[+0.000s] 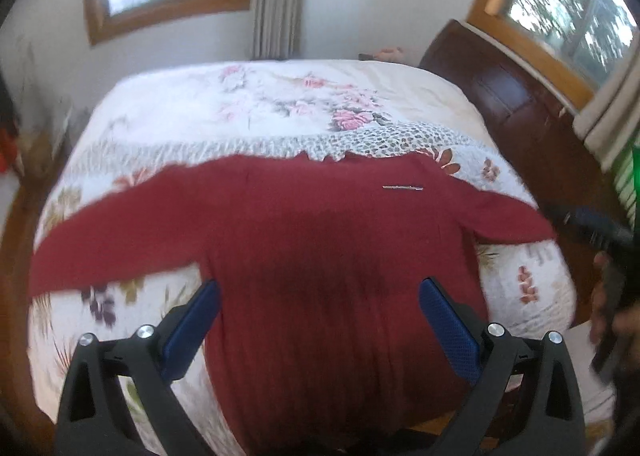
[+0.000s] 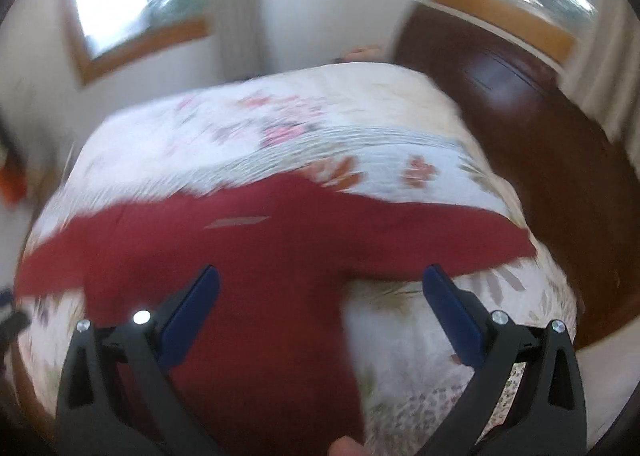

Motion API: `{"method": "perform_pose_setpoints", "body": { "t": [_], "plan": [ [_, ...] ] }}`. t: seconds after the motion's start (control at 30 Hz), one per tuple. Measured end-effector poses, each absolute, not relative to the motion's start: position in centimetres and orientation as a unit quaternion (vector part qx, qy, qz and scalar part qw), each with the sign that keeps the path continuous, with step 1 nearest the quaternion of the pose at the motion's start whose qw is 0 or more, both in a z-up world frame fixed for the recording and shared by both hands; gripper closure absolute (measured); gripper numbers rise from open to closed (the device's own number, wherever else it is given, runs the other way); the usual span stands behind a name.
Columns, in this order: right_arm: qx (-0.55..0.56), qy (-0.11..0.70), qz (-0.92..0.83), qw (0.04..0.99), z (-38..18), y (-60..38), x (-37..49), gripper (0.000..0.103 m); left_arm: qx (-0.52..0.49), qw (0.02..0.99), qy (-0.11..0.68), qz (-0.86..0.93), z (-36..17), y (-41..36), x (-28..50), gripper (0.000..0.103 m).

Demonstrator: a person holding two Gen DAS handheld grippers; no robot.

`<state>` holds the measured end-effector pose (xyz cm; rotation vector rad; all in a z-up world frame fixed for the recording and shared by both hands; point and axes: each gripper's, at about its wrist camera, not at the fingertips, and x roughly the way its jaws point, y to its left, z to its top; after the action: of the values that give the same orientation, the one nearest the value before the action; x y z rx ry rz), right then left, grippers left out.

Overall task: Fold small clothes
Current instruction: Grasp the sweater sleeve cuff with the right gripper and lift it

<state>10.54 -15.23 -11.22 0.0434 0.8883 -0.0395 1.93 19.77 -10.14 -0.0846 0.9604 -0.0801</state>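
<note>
Evidently at the very start of folding: red sweater [image 1: 320, 240] spread flat across the near end of the bed [image 1: 256, 108], both sleeves stretched out sideways, hem hanging over the near edge, no fold made yet. Small pale tag or label [image 1: 402, 187] lying near the collar. Left gripper [image 1: 319, 298] hovering above the body of the sweater, blue fingers [image 1: 196, 326] spread wide, released, gripping nothing; contact with the cloth not apparent. Right gripper [image 2: 321, 288] likewise wide open and empty, hanging over the sweater [image 2: 256, 280] toward its right sleeve, left finger over red cloth, right finger over the floral bedcover [image 2: 420, 336]. Right-wrist view heavily blurred, so fine detail uncertain. Next, probably: dropping each gripper to a sleeve end or a shoulder, pinching a single layer of knit, then carrying it inward across the body without dragging the whole garment.
</note>
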Motion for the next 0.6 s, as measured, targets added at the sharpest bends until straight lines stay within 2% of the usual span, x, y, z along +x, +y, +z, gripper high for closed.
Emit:
{"method": "perform_pose_setpoints", "body": {
  "t": [0.13, 0.2, 0.23, 0.27, 0.33, 0.43, 0.53, 0.6],
  "plan": [
    [0.143, 0.456, -0.072, 0.876, -15.5, -27.0, 13.3, 0.004, -0.018, 0.868, 0.489, -0.087, -11.2, 16.3, 3.9, 0.003],
    [0.235, 0.458, -0.095, 0.852, -18.4, -34.2, 14.2, 0.009, -0.023, 0.851, 0.516, -0.096, -11.7, 14.7, 5.0, 0.003],
    [0.267, 0.461, -0.102, 0.840, -19.7, -36.9, 14.5, 0.025, -0.031, 0.845, 0.524, -0.100, -11.9, 14.3, 5.2, 0.003],
    [0.301, 0.465, -0.108, 0.825, -21.0, -39.5, 14.7, 0.046, -0.038, 0.840, 0.532, -0.101, -12.1, 13.7, 5.6, 0.003],
    [0.384, 0.460, -0.110, 0.793, -24.1, -45.1, 15.2, 0.057, -0.043, 0.833, 0.543, -0.097, -12.5, 12.8, 6.0, 0.003],
    [0.481, 0.433, -0.123, 0.753, -27.8, -51.4, 14.9, 0.057, -0.049, 0.830, 0.548, -0.086, -12.6, 11.9, 6.3, 0.003],
    [0.556, 0.408, -0.130, 0.712, -30.9, -55.2, 14.7, 0.064, -0.057, 0.827, 0.554, -0.080, -12.7, 11.3, 6.2, 0.003],
    [0.582, 0.400, -0.134, 0.696, -32.4, -56.8, 14.9, 0.065, -0.057, 0.827, 0.556, -0.069, -12.8, 11.1, 6.0, 0.003]
  ]
}}
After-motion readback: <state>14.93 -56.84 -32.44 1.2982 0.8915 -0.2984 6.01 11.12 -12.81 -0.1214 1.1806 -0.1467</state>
